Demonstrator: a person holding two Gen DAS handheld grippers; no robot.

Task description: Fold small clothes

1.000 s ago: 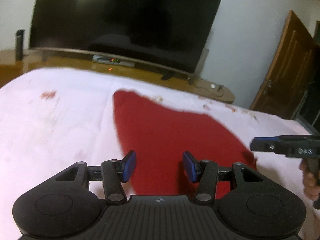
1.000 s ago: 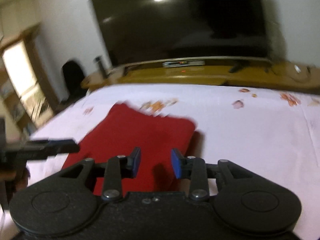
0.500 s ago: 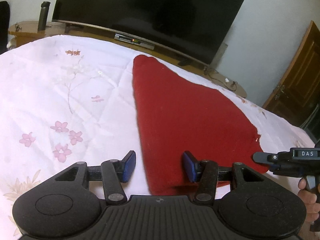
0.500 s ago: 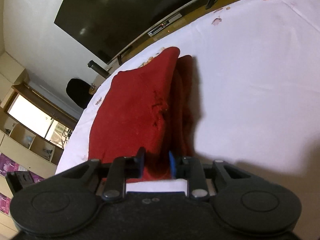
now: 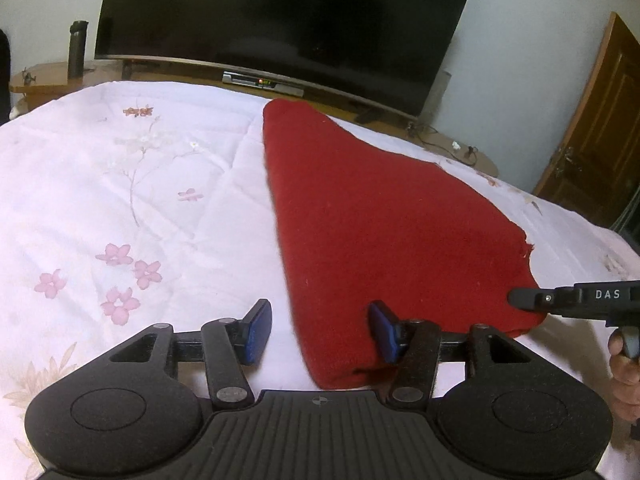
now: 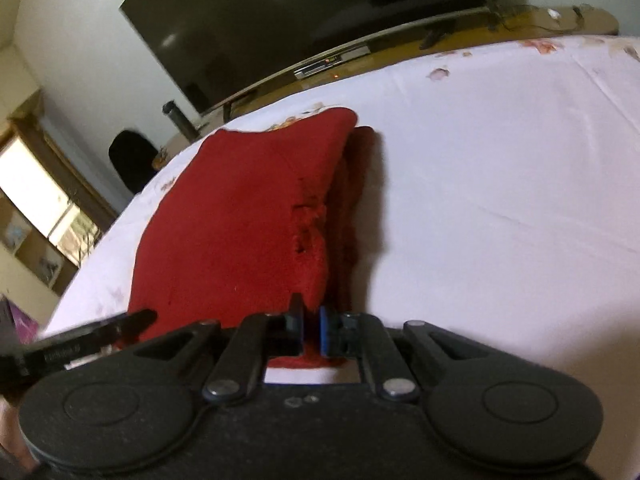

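Note:
A folded red cloth (image 5: pixel 380 220) lies on the white flowered bedspread (image 5: pixel 140 200). My left gripper (image 5: pixel 320 326) sits low at the cloth's near left corner. Its jaws are opening, the corner lies between them, and the blue pads do not press on it. In the right wrist view the red cloth (image 6: pixel 240 220) shows stacked layers along its right edge. My right gripper (image 6: pixel 311 326) is shut on the near right corner there. The right gripper's tip (image 5: pixel 524 298) also shows at the cloth's corner in the left wrist view, held by a hand (image 5: pixel 624 372).
A large dark TV (image 5: pixel 280 12) stands on a wooden bench beyond the bed, with a dark bottle (image 5: pixel 77 48) at its left end. A brown door (image 5: pixel 600 120) is at the right. Bare bedspread (image 6: pixel 500 200) stretches right of the cloth.
Both grippers came down to the cloth's near edge. The right jaws narrowed and closed on the cloth's corner while that view rolled. The left jaws stayed apart around the other corner.

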